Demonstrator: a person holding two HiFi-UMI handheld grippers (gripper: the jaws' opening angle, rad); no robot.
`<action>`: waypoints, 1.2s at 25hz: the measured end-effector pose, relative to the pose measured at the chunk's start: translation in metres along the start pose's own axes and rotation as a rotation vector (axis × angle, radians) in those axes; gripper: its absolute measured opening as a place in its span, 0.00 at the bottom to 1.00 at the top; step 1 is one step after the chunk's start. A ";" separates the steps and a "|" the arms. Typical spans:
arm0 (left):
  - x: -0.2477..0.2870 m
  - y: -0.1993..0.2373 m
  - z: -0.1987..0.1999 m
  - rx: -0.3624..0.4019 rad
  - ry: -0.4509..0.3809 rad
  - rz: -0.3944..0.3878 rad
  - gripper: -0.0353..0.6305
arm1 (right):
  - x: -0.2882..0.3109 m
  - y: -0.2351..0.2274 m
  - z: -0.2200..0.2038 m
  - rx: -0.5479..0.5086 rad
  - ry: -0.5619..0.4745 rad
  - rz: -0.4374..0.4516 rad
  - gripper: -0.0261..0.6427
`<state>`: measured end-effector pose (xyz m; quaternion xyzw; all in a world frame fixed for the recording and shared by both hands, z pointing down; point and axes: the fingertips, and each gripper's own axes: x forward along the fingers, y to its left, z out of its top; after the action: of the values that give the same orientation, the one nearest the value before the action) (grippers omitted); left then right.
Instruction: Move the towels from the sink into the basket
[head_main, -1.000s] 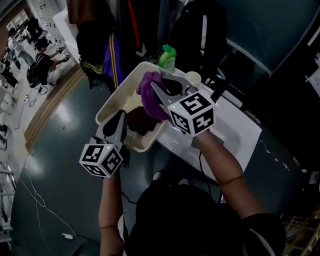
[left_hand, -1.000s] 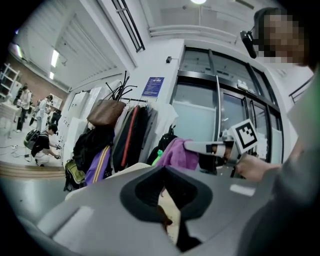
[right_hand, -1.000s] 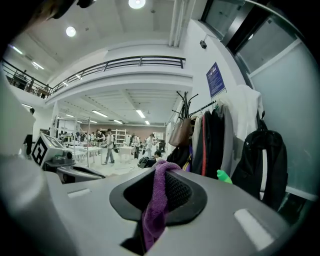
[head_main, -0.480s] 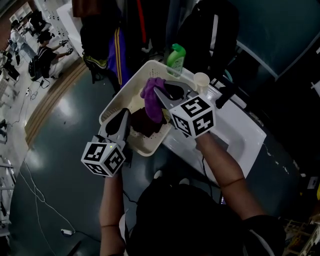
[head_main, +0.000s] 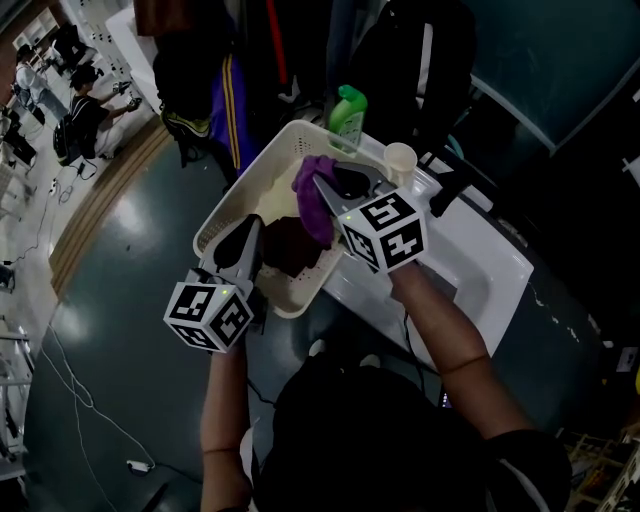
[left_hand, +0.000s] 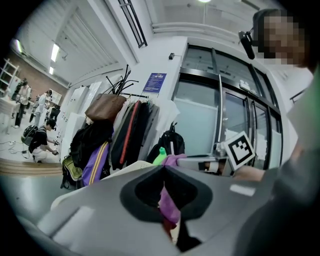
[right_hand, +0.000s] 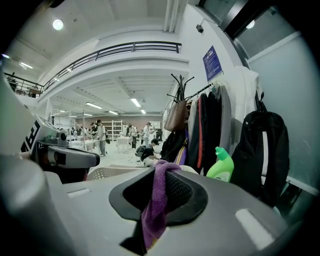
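Head view: right gripper (head_main: 325, 187) sat over the white basket (head_main: 228, 208) at upper centre, pinching a purple towel (head_main: 314, 205) that hung down from its tips, long axis roughly vertical, inside the basket's rim. A dark red towel (head_main: 288, 245) lay on the basket floor just below and left of it. The sink (head_main: 478, 272) lay to the lower right, behind the right arm. A green bottle (head_main: 348, 112) and a pale cup (head_main: 400, 160) stood at the basket's upper-right side, clear of the drop as I judged it. Left gripper (head_main: 250, 232) hovered at the basket's lower edge, nearer the dark towel. Left gripper view: jaws pressed together on nothing; purple cloth showed beyond them. Right gripper view: jaws clamped on the purple towel, its tail drooping toward the camera; coats hung upper right.
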<state>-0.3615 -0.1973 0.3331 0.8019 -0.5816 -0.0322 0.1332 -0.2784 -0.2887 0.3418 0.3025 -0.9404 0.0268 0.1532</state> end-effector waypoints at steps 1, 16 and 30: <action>0.002 -0.001 0.000 0.001 0.001 -0.004 0.07 | 0.001 -0.002 -0.002 0.000 0.007 -0.002 0.11; 0.021 0.001 0.004 0.006 0.011 -0.029 0.07 | 0.013 -0.010 -0.008 -0.002 0.054 0.004 0.27; 0.036 -0.010 0.000 0.008 0.038 -0.079 0.07 | 0.005 0.012 -0.034 -0.187 0.305 0.156 0.31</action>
<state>-0.3405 -0.2288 0.3340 0.8252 -0.5470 -0.0200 0.1395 -0.2799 -0.2768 0.3766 0.2054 -0.9253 -0.0033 0.3188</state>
